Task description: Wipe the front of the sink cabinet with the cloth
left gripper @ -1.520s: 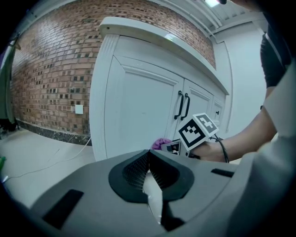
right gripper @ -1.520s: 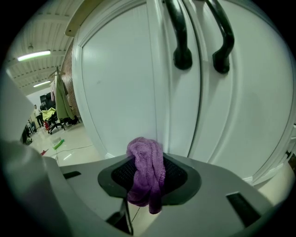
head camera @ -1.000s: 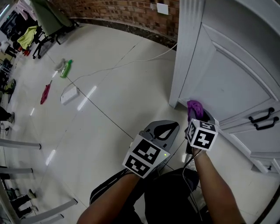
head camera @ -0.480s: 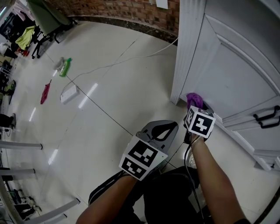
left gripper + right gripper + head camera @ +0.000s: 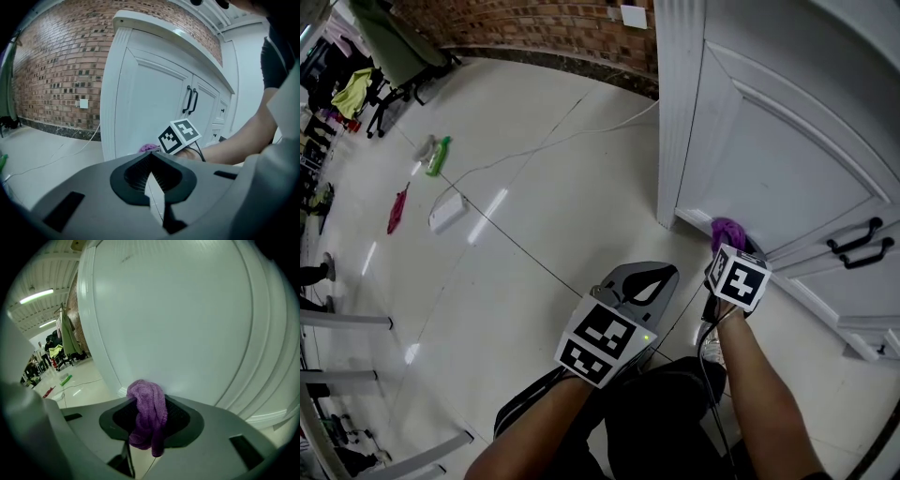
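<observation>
Wiping step in hand. Right gripper (image 5: 728,242): fingers clenched on the purple cloth (image 5: 149,405), which sits against the white sink cabinet door (image 5: 787,159) at its lower left corner — centre right of the head view, close above the floor. Left gripper (image 5: 151,157) idles at lower centre, fingers closed on nothing, apart from the cabinet. Next move, by my reading: sweep the cloth across the panel toward the black handles (image 5: 853,246) — keeping steady contact.

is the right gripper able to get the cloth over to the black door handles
Probably yes: the right gripper holds the purple cloth at the cabinet door, and only bare panel lies before the black handles.
</observation>
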Motion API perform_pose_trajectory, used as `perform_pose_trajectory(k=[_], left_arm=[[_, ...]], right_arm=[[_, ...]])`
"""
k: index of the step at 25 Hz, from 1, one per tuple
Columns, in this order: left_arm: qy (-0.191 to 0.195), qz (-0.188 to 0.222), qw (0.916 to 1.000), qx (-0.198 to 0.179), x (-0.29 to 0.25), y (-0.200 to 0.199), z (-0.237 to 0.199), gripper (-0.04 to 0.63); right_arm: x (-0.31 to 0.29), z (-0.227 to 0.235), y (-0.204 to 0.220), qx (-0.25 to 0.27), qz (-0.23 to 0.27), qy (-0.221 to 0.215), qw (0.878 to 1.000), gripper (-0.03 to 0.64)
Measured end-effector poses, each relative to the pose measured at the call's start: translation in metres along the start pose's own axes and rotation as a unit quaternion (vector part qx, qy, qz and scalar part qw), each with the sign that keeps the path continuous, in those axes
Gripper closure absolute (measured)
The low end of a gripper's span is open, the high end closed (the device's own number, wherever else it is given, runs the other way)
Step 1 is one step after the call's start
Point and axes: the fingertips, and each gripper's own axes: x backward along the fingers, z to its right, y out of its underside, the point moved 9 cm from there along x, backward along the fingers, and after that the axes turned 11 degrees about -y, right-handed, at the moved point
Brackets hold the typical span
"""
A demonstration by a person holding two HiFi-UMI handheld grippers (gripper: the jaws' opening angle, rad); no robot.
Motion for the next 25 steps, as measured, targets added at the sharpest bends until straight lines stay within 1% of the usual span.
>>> perform_pose_trajectory(k=[4, 7, 15, 22, 23, 25], left_arm=[[0.005, 0.0, 1.0, -0.004, -0.002, -0.004, 0.007, 0.591], [0.009, 0.0, 0.9999, -0.007, -0.004, -0.008, 0.014, 0.591], [0.019, 0.001, 0.9996, -0.019, -0.011, -0.018, 0.03, 0.591], [0.021, 0.003, 0.9995, -0.025, -0.009, -0.028, 0.041, 0.591], [0.02, 0.003, 0.9994, -0.026, -0.009, -0.03, 0.043, 0.591], [0.013, 0.005, 0.9995, -0.029, -0.007, -0.034, 0.046, 0.591]], right_arm=[[0.016, 0.02, 0.007, -0.003, -0.006, 0.014, 1.0, 0.476], [0.027, 0.038, 0.014, -0.014, -0.012, 0.035, 0.999, 0.476], [0.046, 0.066, 0.025, -0.043, -0.019, 0.064, 0.997, 0.476], [0.066, 0.076, 0.025, -0.043, -0.022, 0.062, 0.997, 0.476], [0.071, 0.076, 0.023, -0.035, -0.021, 0.054, 0.998, 0.476], [0.083, 0.071, 0.017, -0.001, -0.015, 0.027, 1.0, 0.476]])
